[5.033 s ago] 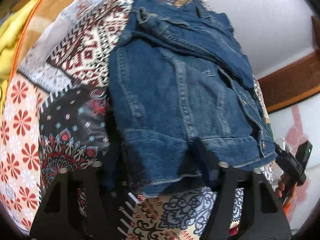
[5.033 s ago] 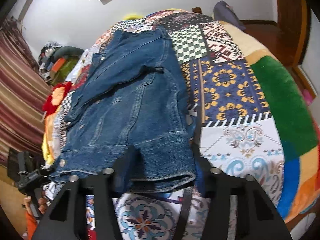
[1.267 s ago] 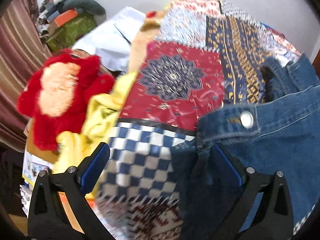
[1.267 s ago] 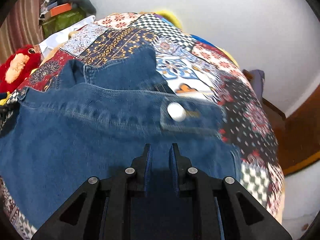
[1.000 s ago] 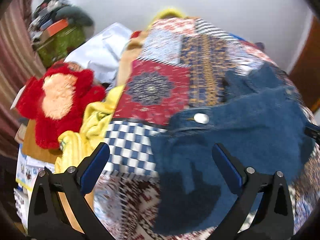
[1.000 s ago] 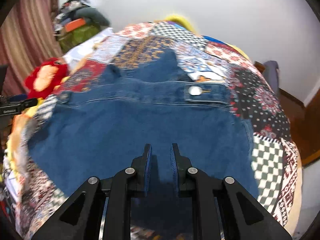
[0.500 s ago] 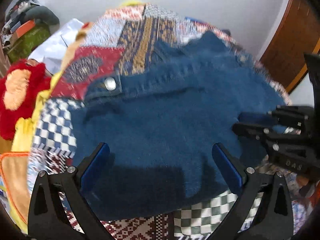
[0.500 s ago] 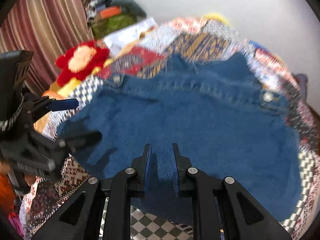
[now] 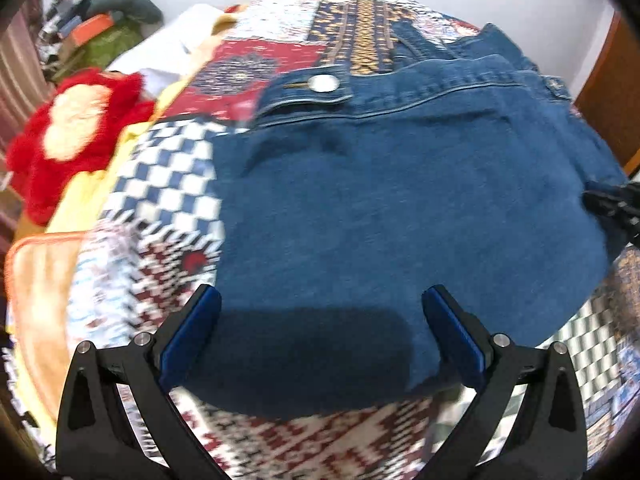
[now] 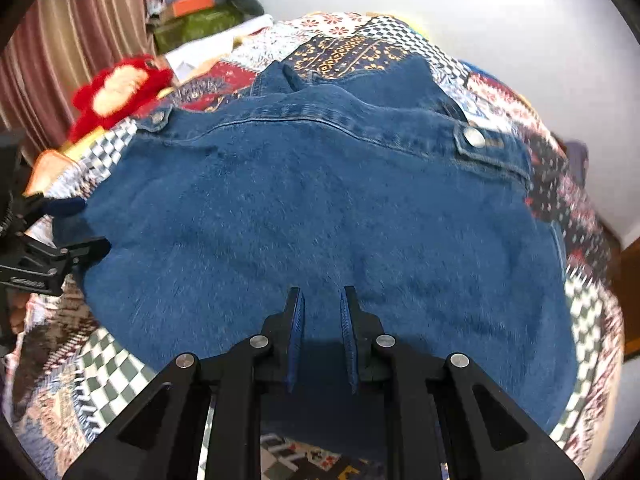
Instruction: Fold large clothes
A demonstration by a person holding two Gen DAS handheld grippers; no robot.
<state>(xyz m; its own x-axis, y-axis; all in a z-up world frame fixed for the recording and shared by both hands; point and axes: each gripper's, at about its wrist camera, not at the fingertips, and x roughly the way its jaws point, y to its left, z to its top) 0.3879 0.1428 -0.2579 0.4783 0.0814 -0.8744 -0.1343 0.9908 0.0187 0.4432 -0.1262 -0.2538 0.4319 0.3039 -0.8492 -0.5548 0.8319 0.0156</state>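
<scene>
A blue denim jacket [image 9: 400, 200] lies folded flat on the patchwork quilt [image 9: 160, 184], back panel up, a metal button [image 9: 323, 83] on its waist tab. My left gripper [image 9: 320, 324] is open wide, hovering over the jacket's near edge. My right gripper [image 10: 322, 320] has its jaws nearly together with a narrow gap, over the same jacket [image 10: 320, 208]; whether denim is pinched between them is unclear. The left gripper shows at the left edge of the right wrist view [image 10: 60, 252], beside the jacket's side.
A red plush toy [image 9: 68, 136] lies at the bed's left edge by yellow fabric. Piled clothes and boxes [image 10: 200, 4] stand against the far wall by a striped curtain [image 10: 72, 48]. A wooden door [image 9: 608, 92] is at the right.
Both grippers have swung and pulled back over the jacket. The left view has turned from the bed's left side to the whole folded jacket. The right jaws stay close together.
</scene>
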